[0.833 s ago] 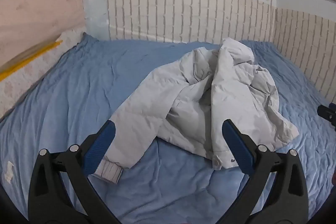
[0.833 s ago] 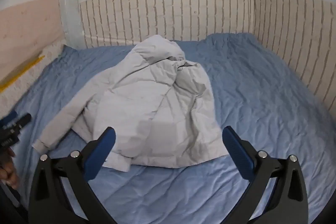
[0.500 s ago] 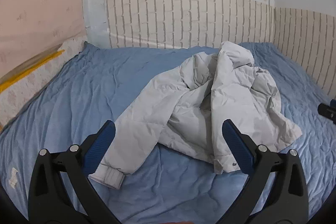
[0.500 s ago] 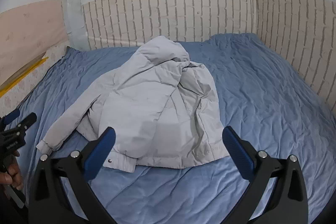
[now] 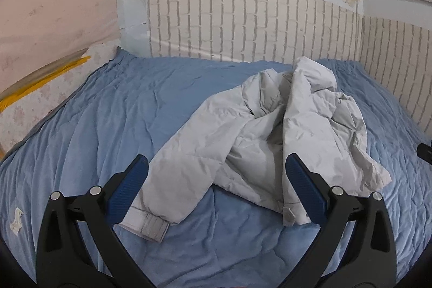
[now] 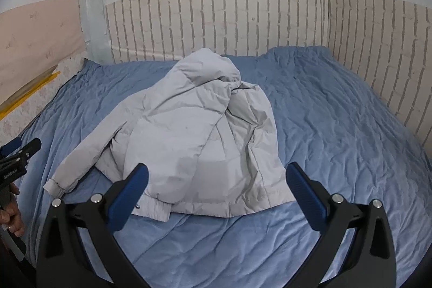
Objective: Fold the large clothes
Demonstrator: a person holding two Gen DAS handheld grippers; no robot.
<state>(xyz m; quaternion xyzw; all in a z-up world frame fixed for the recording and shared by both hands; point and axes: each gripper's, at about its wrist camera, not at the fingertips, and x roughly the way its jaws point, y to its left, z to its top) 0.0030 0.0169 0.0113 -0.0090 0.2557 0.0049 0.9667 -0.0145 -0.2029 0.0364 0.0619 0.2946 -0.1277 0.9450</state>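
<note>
Jacket (image 6: 199,131), light grey, crumpled on the blue bed cover (image 6: 337,126), at 12 o'clock off my right gripper (image 6: 216,192). Left gripper (image 5: 216,189): its sleeve cuff (image 5: 151,226) at 7 o'clock. Both spread wide, holding nothing.

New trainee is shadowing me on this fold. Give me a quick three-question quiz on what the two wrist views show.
1. True or false: the left gripper is shut on the jacket.
2. Which part lies nearest the left gripper? A) hood B) sleeve cuff C) bed corner
3. Fill in: the jacket lies crumpled on a ____ bedspread.

Key:
1. False. Both it and the right gripper are open, holding nothing.
2. B, the sleeve cuff; the hood is at the far end.
3. Blue.
</note>
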